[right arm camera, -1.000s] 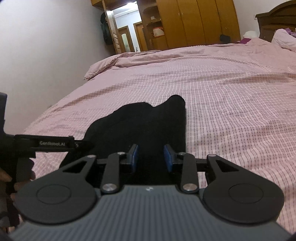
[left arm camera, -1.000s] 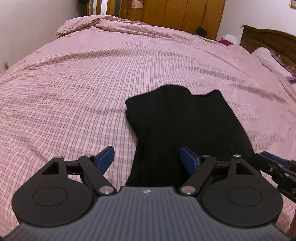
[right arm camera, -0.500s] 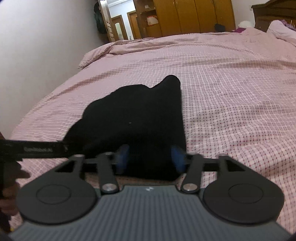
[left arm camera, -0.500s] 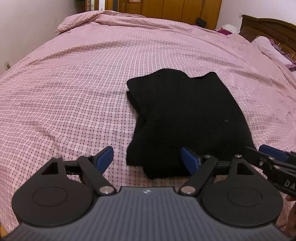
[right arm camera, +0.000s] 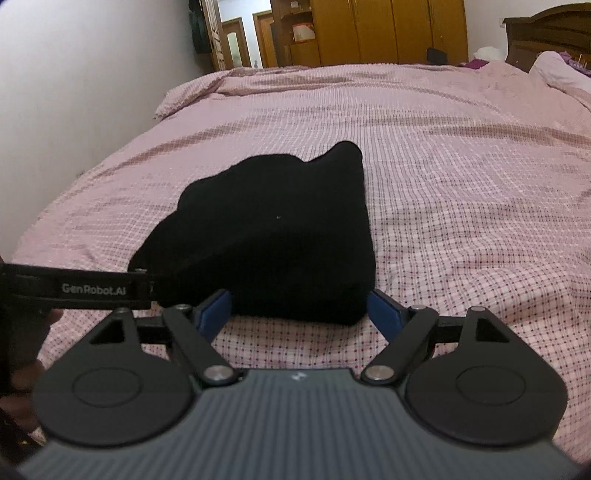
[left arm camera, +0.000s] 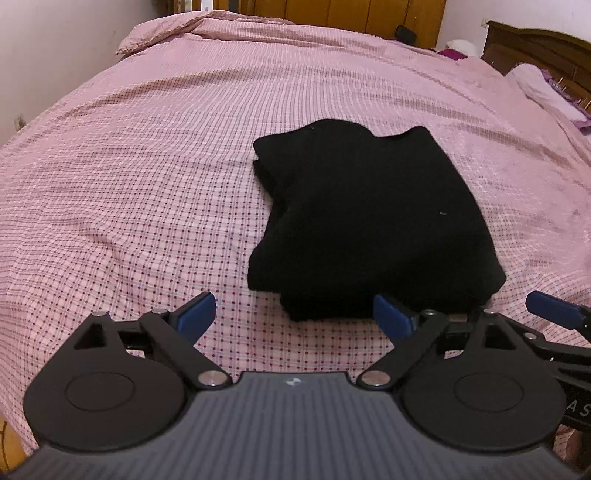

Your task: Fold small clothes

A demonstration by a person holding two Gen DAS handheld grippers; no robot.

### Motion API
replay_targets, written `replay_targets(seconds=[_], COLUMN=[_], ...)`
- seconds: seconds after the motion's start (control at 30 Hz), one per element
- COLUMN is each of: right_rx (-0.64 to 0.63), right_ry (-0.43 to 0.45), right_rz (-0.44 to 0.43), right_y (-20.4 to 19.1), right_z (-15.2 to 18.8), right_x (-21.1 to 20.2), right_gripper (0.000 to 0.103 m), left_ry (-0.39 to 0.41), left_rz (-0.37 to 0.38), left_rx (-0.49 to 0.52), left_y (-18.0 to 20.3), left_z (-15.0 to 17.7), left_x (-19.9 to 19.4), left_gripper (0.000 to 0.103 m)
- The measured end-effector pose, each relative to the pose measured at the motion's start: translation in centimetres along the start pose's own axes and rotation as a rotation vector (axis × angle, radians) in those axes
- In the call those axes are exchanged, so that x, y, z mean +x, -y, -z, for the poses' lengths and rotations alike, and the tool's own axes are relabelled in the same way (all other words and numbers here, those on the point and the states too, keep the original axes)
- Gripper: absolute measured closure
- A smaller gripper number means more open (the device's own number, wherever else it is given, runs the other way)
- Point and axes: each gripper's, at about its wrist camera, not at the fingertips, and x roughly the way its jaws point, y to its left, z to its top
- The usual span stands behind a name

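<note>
Here, scene: we hold both grippers low over a bed (left arm camera: pixel 147 192) covered in pink checked bedding.
Garment: we see a black folded garment (left arm camera: pixel 369 221) lying flat on the bed, just ahead of both grippers, with uneven layers showing along its left edge.
Left gripper: our left gripper (left arm camera: pixel 295 315) has its blue pads spread wide and its jaws are opening; nothing is pinched, and the garment's near edge sits just beyond the right pad.
Right gripper: our right gripper (right arm camera: pixel 301 308) is also spread with its jaws opening; the garment's near edge lies between the pads, but they do not press on it.
Neighbours: in the right wrist view the left gripper's arm reaches in from the left, beside the garment's corner.
Background: wooden wardrobes (right arm camera: pixel 373 33) stand beyond the bed.
</note>
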Motion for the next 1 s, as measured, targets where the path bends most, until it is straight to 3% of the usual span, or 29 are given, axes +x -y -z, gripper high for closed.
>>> replay_targets(seconds=[1.0], right_rx=[0.037], right_ry=[-0.034], right_rz=[0.025], right_y=[0.45], right_z=[0.34], right_x=[0.41], right_gripper=[0.021], left_ry=[-0.025], left_rz=[-0.008], left_rx=[0.028], left_y=[0.58], left_z=[0.34], left_x=[0.32], left_gripper=[0.008])
